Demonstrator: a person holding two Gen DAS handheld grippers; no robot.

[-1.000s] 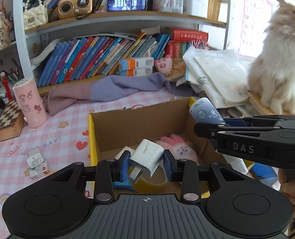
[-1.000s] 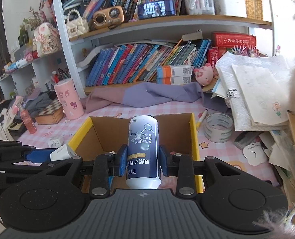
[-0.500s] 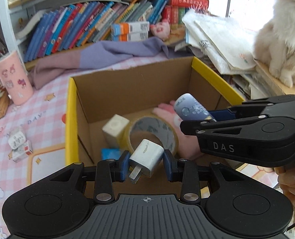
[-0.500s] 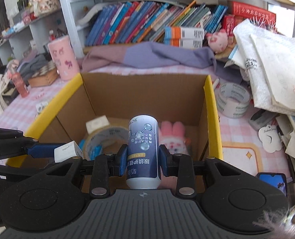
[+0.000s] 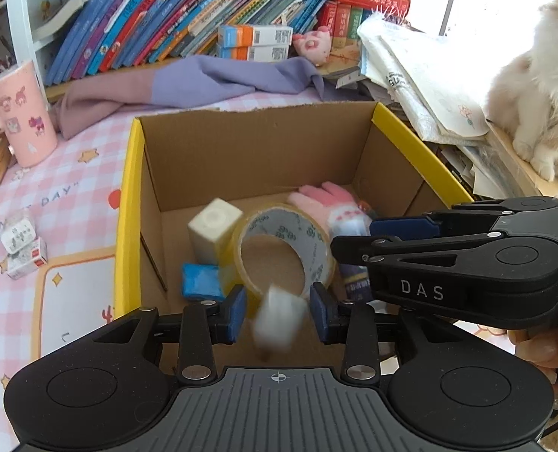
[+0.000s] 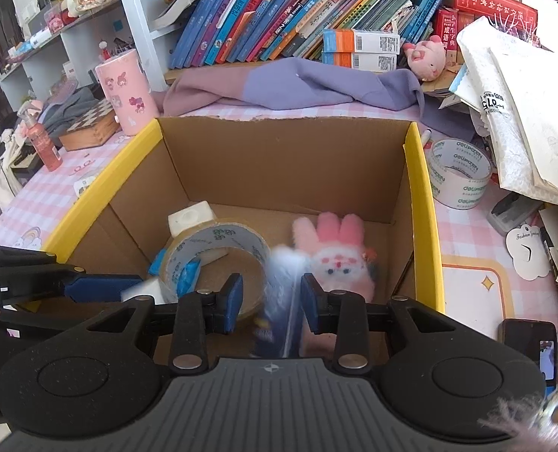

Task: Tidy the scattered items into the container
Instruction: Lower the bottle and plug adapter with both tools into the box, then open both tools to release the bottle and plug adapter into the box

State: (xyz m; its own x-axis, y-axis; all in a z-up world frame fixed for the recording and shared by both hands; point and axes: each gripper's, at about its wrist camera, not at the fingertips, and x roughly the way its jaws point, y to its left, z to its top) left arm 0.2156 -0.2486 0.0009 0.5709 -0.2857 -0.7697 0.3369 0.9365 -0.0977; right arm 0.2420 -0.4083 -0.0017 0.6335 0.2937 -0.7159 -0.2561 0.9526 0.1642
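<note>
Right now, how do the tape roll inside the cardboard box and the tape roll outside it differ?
The tape roll in the box leans tilted on the items under it; the tape roll on the table lies flat beside the cardboard box, on its right in the right wrist view.
The boxed roll looks yellowish-tan; the outer one looks white.
The outer roll's green lettering is legible; the boxed roll's print is too small to read.
Both are wide packing-tape rolls with printed cores.

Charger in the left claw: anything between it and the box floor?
Nothing visible. The left claw is opening, and the blurred charger sits loose between its pads over bare cardboard near the box front. The tape roll lies just beyond it.
</note>
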